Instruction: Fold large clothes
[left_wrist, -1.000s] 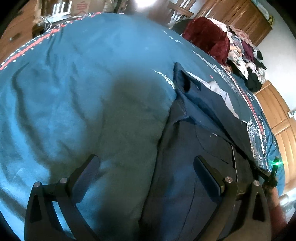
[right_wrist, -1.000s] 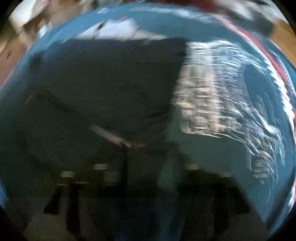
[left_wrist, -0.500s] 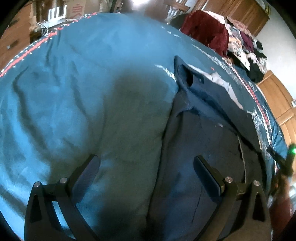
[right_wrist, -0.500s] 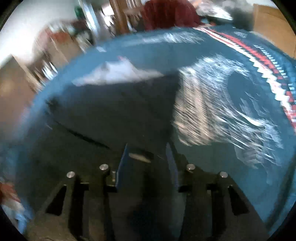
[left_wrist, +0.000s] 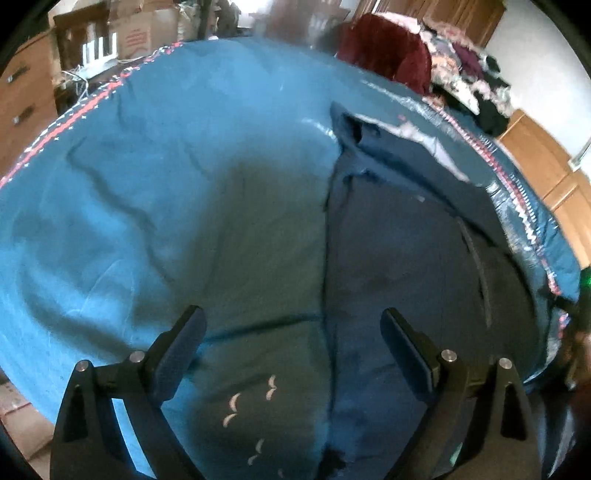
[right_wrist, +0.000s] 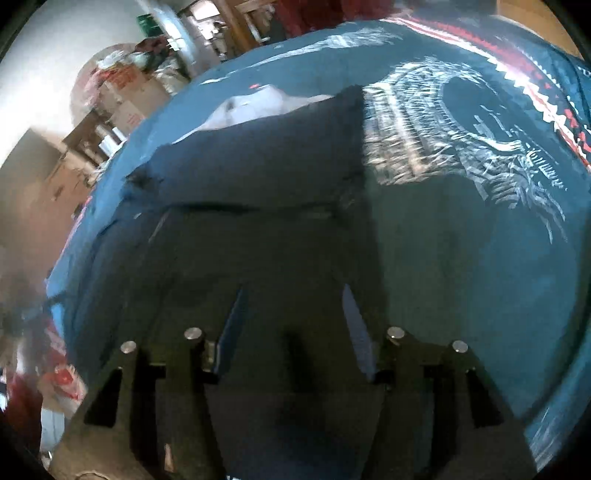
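A dark navy garment (left_wrist: 406, 236) lies flat on a teal bedspread (left_wrist: 147, 166), with a pale lining (left_wrist: 436, 144) showing at its far end. My left gripper (left_wrist: 291, 325) is open and empty above the garment's left edge. In the right wrist view the same garment (right_wrist: 258, 177) fills the middle. My right gripper (right_wrist: 291, 295) is open over the garment's near part, holding nothing. Its view is blurred.
A pile of clothes (left_wrist: 443, 70) with a dark red piece lies at the bed's far end. Cardboard boxes (left_wrist: 136, 33) and wooden cabinets (left_wrist: 554, 177) stand around the bed. A white printed pattern (right_wrist: 461, 129) and a red-white border mark the bedspread.
Both grippers have pulled back toward the near edge of the bed. The right gripper's fingers have spread wider. The garment has not moved.
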